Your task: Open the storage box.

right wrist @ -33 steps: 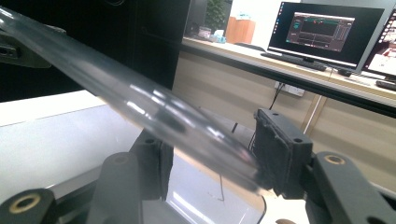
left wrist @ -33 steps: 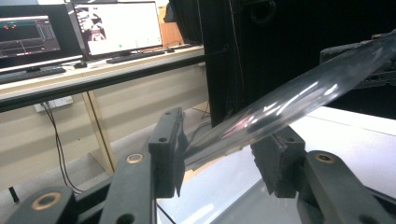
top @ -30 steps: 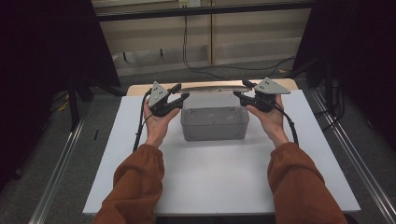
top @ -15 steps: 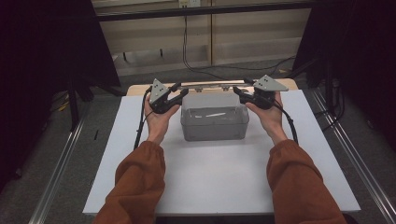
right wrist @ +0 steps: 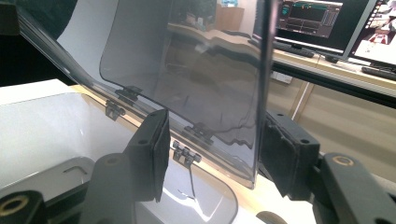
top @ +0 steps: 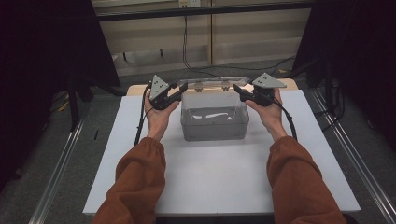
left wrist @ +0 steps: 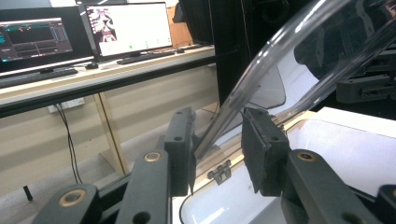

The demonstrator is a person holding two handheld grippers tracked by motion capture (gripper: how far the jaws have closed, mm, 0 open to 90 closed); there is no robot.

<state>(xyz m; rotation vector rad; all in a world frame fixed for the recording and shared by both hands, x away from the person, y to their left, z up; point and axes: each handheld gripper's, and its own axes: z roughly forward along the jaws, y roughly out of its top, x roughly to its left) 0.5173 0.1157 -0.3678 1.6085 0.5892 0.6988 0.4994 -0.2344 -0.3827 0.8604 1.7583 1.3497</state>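
Observation:
A clear plastic box (top: 215, 125) stands on the white table (top: 210, 177), its hinged clear lid (top: 215, 84) swung up toward the far side. My left gripper (top: 183, 88) is at the lid's left edge, and its jaws have just been closing. In the left gripper view the lid's rim (left wrist: 261, 70) runs between the pads of my left gripper (left wrist: 217, 149), which press on it. My right gripper (top: 237, 88) is at the lid's right edge, its jaws having just opened slightly. There the lid (right wrist: 196, 70) stands inside the wide jaws of my right gripper (right wrist: 212, 149), beside one pad.
The box's white inside (right wrist: 42, 126) looks bare, and small hinges (right wrist: 186, 154) join the lid to its far rim. Metal rails (top: 60, 168) run along both sides of the table. Monitors (left wrist: 126, 25) stand on a desk behind, and cables (top: 187, 46) hang beyond the far edge.
The lid lay nearly flat on the box a second ago and has swung up and back. Both hands have stayed at its far corners.

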